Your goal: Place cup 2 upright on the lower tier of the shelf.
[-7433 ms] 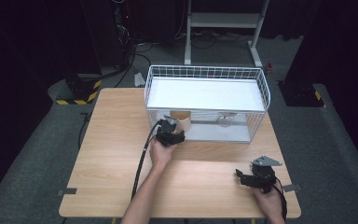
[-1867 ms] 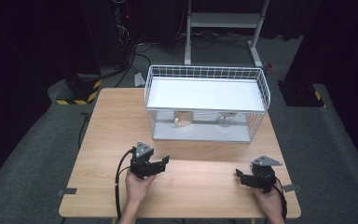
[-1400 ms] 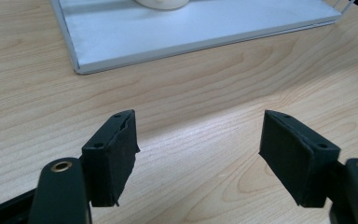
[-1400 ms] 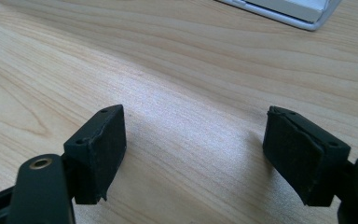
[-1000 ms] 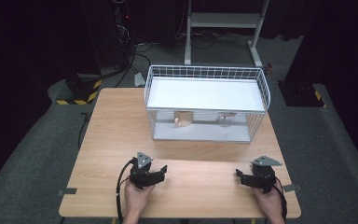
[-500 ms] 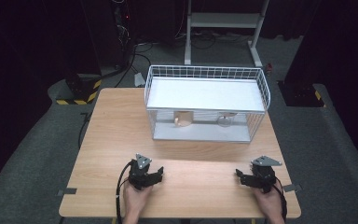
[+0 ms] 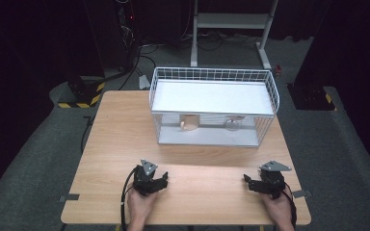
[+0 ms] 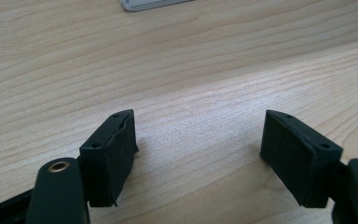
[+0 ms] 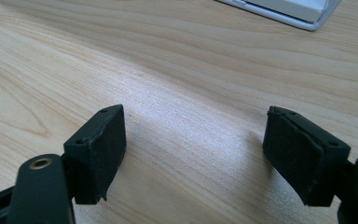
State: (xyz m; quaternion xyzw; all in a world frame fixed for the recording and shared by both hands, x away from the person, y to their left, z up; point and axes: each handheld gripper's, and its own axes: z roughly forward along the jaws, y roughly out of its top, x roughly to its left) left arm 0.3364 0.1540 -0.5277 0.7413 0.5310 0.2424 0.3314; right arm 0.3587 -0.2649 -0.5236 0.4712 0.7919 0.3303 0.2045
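My left gripper [image 7: 162, 183] rests low over the wooden table [image 7: 115, 139] near its front edge, left of centre. In the left gripper view its jaws [image 8: 198, 144] stand open with only bare wood between them. My right gripper [image 7: 249, 182] sits near the front right corner. Its jaws [image 9: 193, 149] are also open and hold nothing. A white wire basket [image 7: 212, 73] stands at the back of the table. Under its white shelf are a small tan object [image 7: 189, 123] and a clear glass object [image 7: 232, 124].
A corner of the basket's white base shows at the top of the left gripper view [image 8: 149, 3] and of the right gripper view [image 9: 298, 11]. Bare wood lies between the basket and both hands. A white metal stand [image 7: 231, 21] and cables are on the dark floor behind.
My left gripper has come away from the basket's front, where the tan object stays, and drawn back to the table's front edge. The right gripper has kept still.
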